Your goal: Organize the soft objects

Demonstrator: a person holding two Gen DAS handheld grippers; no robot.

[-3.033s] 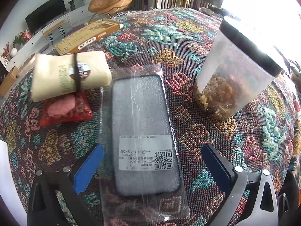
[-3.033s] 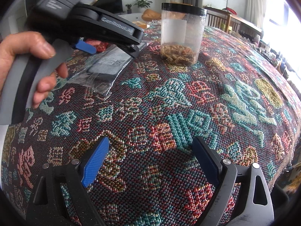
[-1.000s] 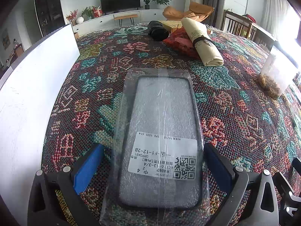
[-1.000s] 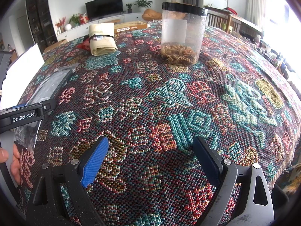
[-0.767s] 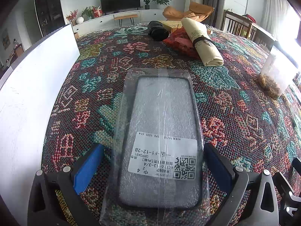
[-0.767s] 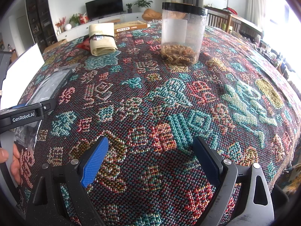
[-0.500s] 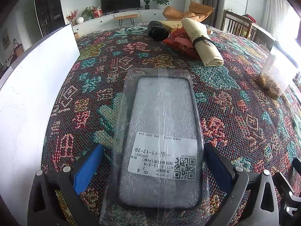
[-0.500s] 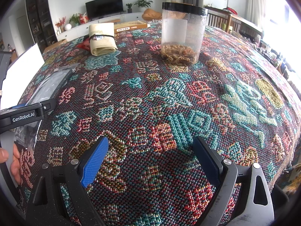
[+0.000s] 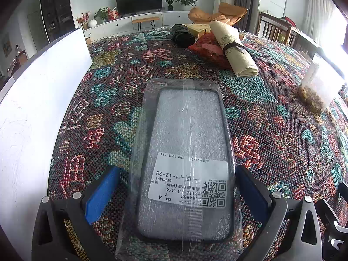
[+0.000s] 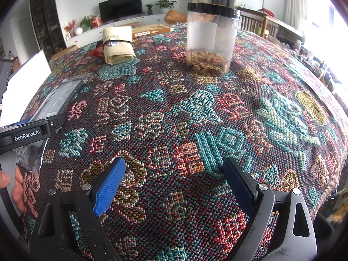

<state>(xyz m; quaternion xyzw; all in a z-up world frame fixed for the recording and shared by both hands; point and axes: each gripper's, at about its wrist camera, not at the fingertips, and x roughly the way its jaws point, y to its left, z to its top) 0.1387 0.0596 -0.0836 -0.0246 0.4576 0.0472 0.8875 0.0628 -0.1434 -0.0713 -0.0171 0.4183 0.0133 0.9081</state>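
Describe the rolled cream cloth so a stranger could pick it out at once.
On the patterned tablecloth, look to the far side, left of the clear jar with the black lid. The rolled cream cloth lies there, partly on a red pouch. Only it is pale, with a dark band round its middle.

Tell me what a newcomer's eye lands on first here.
First, the bagged phone case with its white QR label, lying on the patterned tablecloth between the fingers of the open left claw. Next, the clear black-lidded jar standing upright, far ahead of the open, empty right claw; the strapped cream cloth roll lies to its left.
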